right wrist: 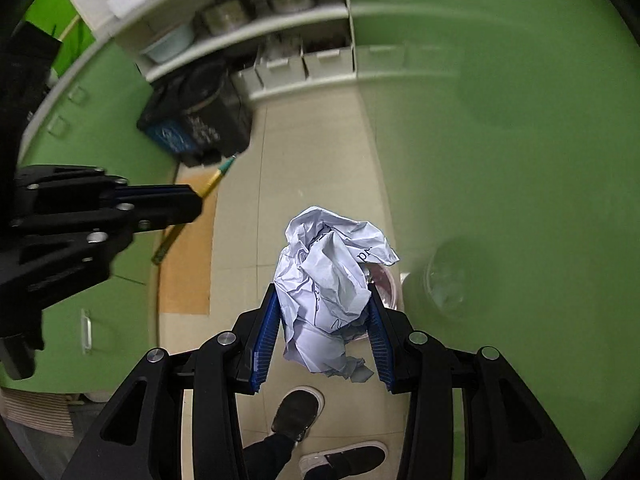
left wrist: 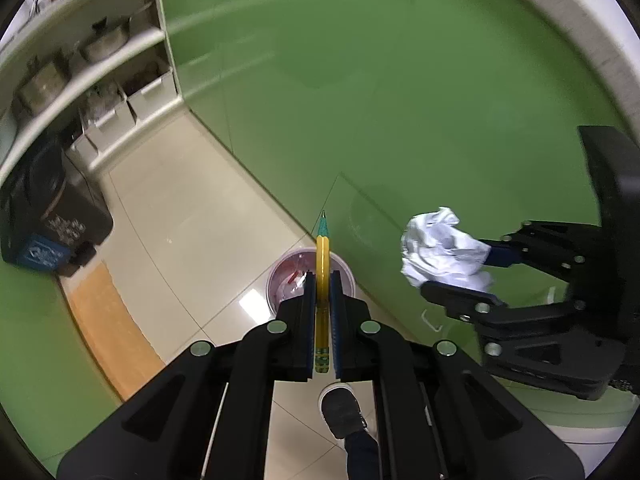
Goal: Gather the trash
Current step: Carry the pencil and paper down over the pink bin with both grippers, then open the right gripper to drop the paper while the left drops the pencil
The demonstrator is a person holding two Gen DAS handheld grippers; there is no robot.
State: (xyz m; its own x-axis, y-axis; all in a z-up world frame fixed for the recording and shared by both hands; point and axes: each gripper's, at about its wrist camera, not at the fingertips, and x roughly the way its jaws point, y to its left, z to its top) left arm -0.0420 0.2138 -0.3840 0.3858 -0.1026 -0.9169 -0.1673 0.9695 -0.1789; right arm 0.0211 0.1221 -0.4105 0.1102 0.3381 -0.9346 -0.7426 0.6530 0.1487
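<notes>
Crumpled white paper (right wrist: 328, 292) is soft and light; the right gripper (right wrist: 324, 320) clenches it by the middle, at the lower centre of the frame. The left gripper (left wrist: 322, 304) grasps a stiff, slippery yellow pencil (left wrist: 322, 276) mid-shaft. Both hang above the pink bin (left wrist: 280, 276) on the floor (left wrist: 180, 220).

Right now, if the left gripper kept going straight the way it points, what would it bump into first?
Probably the round pink trash bin on the floor: the left gripper, holding the yellow pencil, points down at it. Depth is hard to judge.
</notes>
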